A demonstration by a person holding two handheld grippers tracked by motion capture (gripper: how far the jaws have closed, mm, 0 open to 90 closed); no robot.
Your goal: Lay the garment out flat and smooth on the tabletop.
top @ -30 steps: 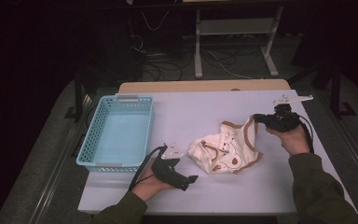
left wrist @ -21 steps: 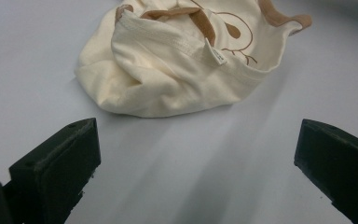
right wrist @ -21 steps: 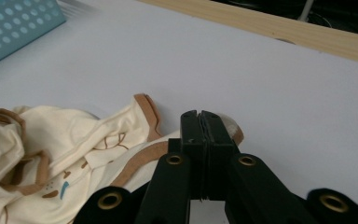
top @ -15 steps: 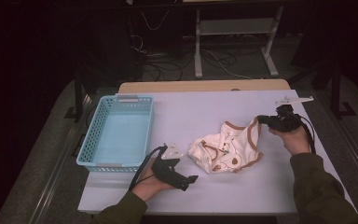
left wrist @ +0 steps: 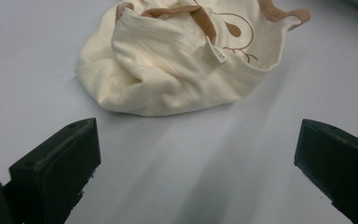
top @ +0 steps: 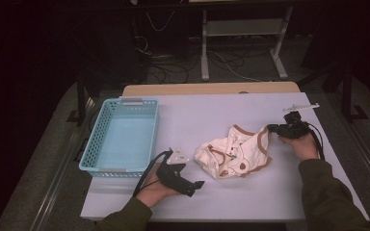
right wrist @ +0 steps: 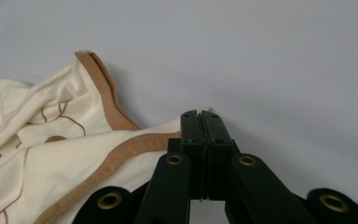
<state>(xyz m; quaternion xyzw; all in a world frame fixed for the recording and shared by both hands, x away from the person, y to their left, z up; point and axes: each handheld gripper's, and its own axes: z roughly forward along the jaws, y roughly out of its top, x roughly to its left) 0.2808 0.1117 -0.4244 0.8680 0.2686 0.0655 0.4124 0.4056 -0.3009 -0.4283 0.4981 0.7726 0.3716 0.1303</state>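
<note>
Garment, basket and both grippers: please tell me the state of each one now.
Cream garment: crumpled on the table, one brown-trimmed edge pinched.
Blue basket: upright, empty.
Left gripper: jaws wide open, short of the garment.
Right gripper: jaws shut on the garment's edge.

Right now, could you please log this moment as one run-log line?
right tongs: shut on garment hem | left tongs: open, short of garment | basket: empty

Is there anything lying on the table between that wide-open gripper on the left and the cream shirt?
Nothing visible does. Only bare pale table lies between the open left hand-held gripper and the crumpled cream cotton shirt with brown trim.
</note>
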